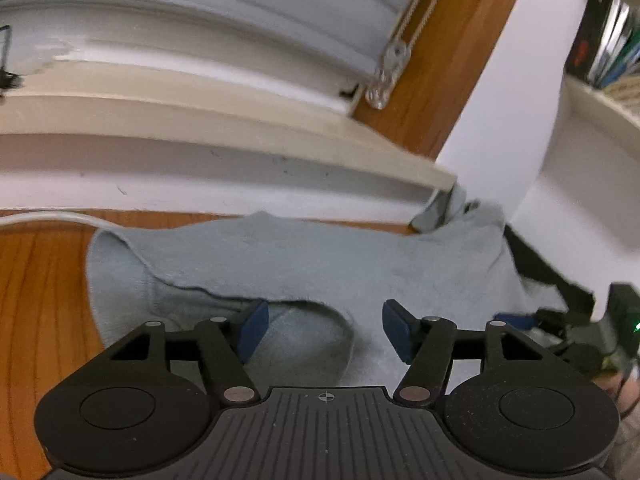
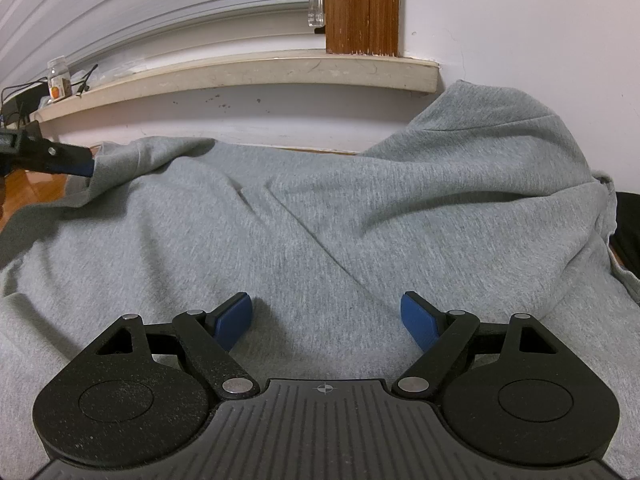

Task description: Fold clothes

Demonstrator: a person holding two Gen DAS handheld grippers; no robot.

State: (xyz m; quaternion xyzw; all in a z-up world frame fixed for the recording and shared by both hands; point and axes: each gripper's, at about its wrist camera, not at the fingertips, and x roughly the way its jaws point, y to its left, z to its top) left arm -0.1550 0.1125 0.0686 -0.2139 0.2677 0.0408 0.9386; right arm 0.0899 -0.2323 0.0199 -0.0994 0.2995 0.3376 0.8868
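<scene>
Grey sweatshirt (image 2: 320, 220) lying spread over wooden table (image 1: 36, 280), its far edge reaching wall under window sill (image 2: 240, 72). Am holding my right gripper (image 2: 326, 316) low over middle of cloth, jaws standing wide apart, nothing between blue pads (image 2: 236, 316). My left gripper (image 1: 325, 328) hovering at sweatshirt's near left edge, jaws also spread, gripping nothing. White cable (image 1: 52, 216) lying on far left table. Small jar (image 2: 59, 78) sitting on sill, far left.

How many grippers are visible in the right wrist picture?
2: the right gripper open over the grey garment, and the left gripper at the far left edge, partly cut off.
</scene>
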